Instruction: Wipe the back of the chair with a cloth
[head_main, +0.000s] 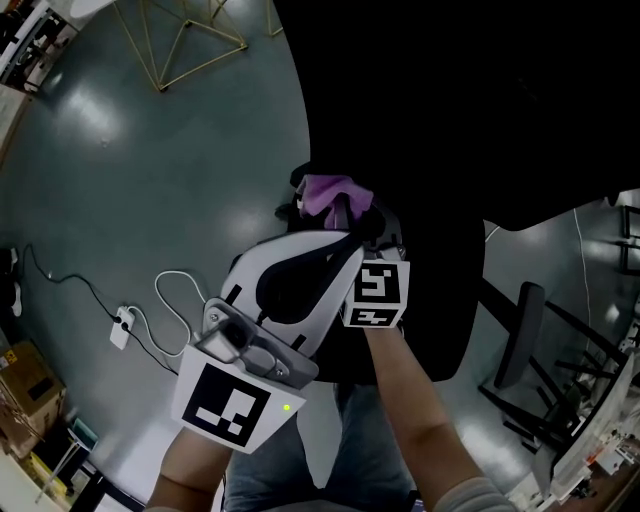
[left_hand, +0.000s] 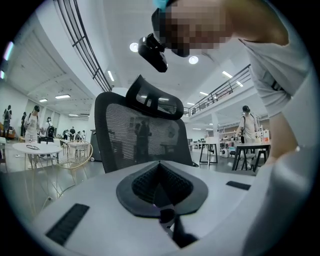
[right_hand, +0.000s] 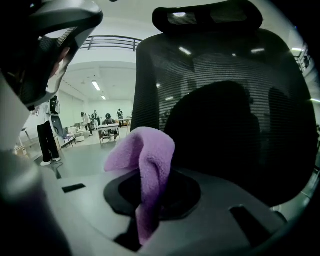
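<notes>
left tongs (left_hand: 160, 170) closed, empty; right tongs (right_hand: 149, 202) pinch the purple cloth (right_hand: 142, 155) near the chair back (right_hand: 225, 100). wiping looks yet to start.

A gold wire frame (head_main: 205, 65) stood at eleven o'clock. A white cord (head_main: 178, 272) and plug strip (head_main: 121, 327) lay at nine o'clock.

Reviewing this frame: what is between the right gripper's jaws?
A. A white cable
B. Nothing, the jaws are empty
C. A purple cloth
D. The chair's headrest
C: the right gripper view shows the purple cloth pinched in the right gripper and sticking up in front of the chair.
</notes>
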